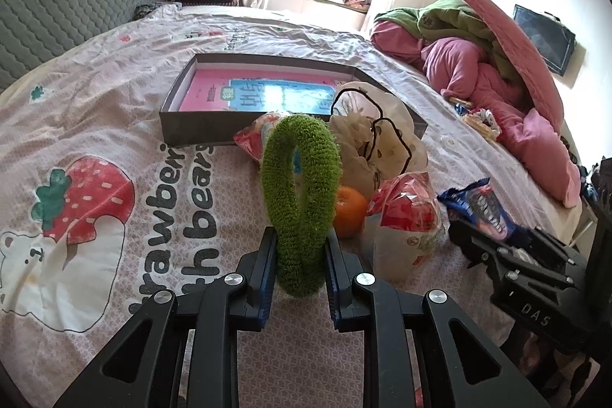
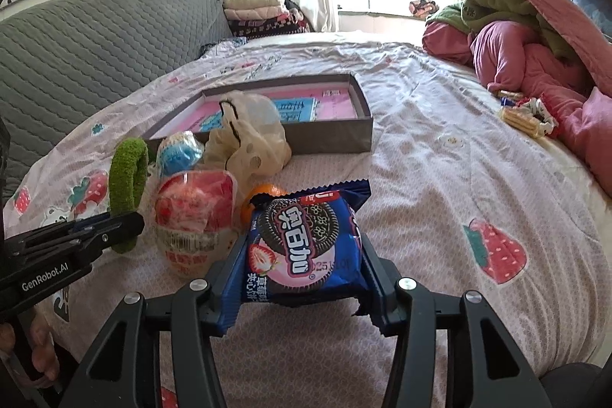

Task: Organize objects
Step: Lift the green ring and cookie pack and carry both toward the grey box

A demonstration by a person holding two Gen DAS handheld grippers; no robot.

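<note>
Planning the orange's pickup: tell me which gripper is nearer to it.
Left, narrowly. The left gripper is just beside the orange; the right gripper sits in front of it.

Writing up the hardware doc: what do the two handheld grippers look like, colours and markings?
Left gripper: matte black linkage arms with triangular cutouts, silver round pivot screws, blue ribbed finger pads; white "GenRobot.AI" lettering on its side. Right gripper: same black build and silver screws; white "DAS" lettering on its body. No cables or sleeves visible.

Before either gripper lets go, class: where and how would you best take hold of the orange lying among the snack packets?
Grip the orange across its round middle, probably coming from above. Packets crowd it: the red-and-white packet on one side, the cream bag behind it, and the green fuzzy ring in front. Only its top looks clear.
</note>
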